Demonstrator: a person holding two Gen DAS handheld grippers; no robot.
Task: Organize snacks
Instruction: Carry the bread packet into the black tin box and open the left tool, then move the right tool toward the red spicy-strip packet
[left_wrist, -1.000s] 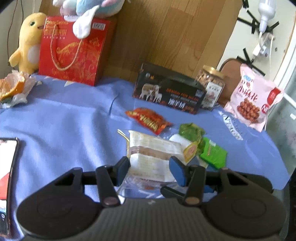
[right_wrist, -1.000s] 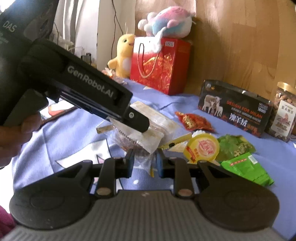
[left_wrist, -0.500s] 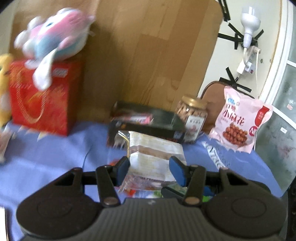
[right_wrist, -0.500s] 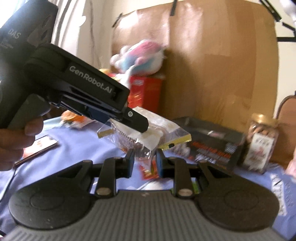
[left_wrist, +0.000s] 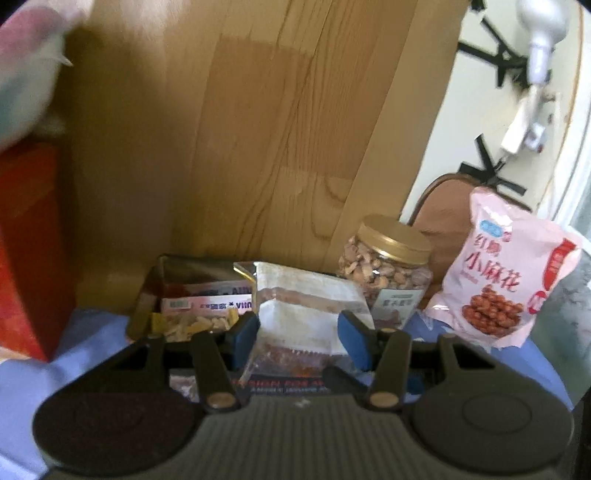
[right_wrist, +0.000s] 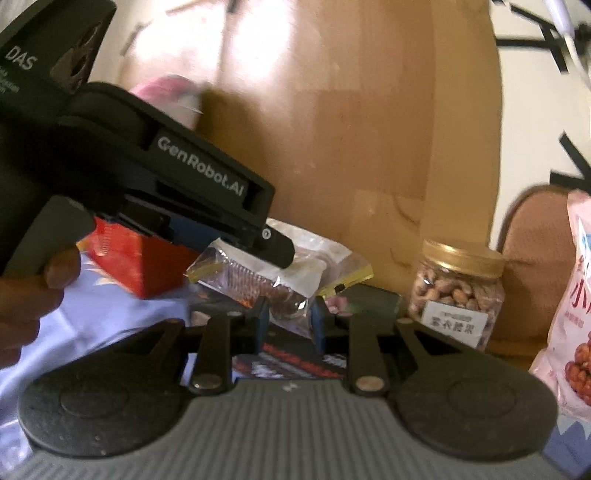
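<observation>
Between your left gripper's (left_wrist: 300, 334) blue pads sits the clear snack packet (left_wrist: 306, 314), and both pads press on its sides, so that grip is closed on it. You can see a white paper label across its upper face, a gold strip along the top edge, and brown, ridged pastry showing through the film low down near the pads. Your right gripper (right_wrist: 288, 322) pinches the same packet at its lower end, jaws narrow and clamped on the crinkled plastic, with the dark ridged cake just above the pads. From the right wrist view your left gripper comes in from the upper left, its finger lying across the packet's top, and your hand (right_wrist: 35, 280) wraps the handle. Beyond the jaws and just below the packet lies the open black box (left_wrist: 192, 291) holding other packets. Right of the jaws stands the nut jar (left_wrist: 386, 269) with its gold lid, then the pink snack bag (left_wrist: 506, 273). Left of the jaws is the red gift box (left_wrist: 26, 251), all on the blue cloth (left_wrist: 88, 336).
</observation>
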